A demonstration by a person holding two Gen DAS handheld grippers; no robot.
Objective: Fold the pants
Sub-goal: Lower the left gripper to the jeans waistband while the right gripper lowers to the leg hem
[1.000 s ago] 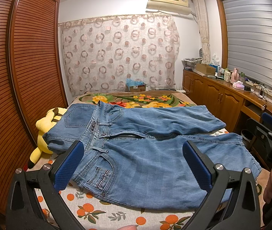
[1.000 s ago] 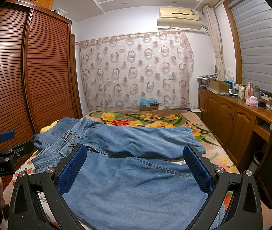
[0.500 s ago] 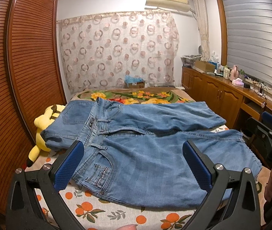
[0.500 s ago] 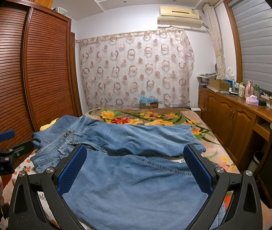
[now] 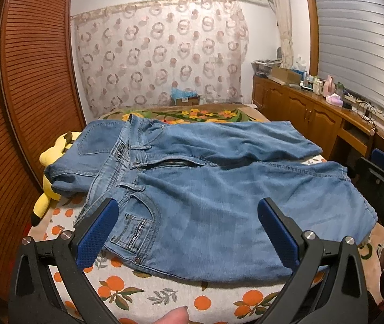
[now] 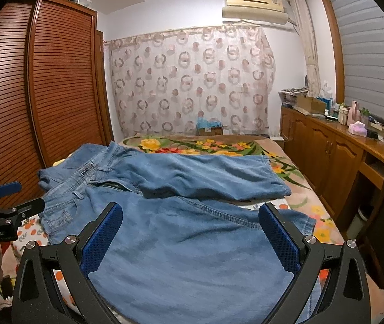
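Left wrist view shows the bed [image 5: 148,297] bearing the jeans [image 5: 219,202] spread flat, legs side by side, waistband to the left; no fold is yet made. Left gripper [image 5: 186,232] and right gripper [image 6: 189,232] hover spread wide, holding nothing; all folding remains.

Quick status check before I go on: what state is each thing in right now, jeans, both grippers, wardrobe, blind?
Jeans: spread flat on the bed, unfolded, fly open, legs apart.
Left gripper: open, empty, above the near waist pocket.
Right gripper: open, empty, over the near leg.
Wardrobe doors: closed.
Window blind: lowered.
Plush toy: partly under the jeans' waist.
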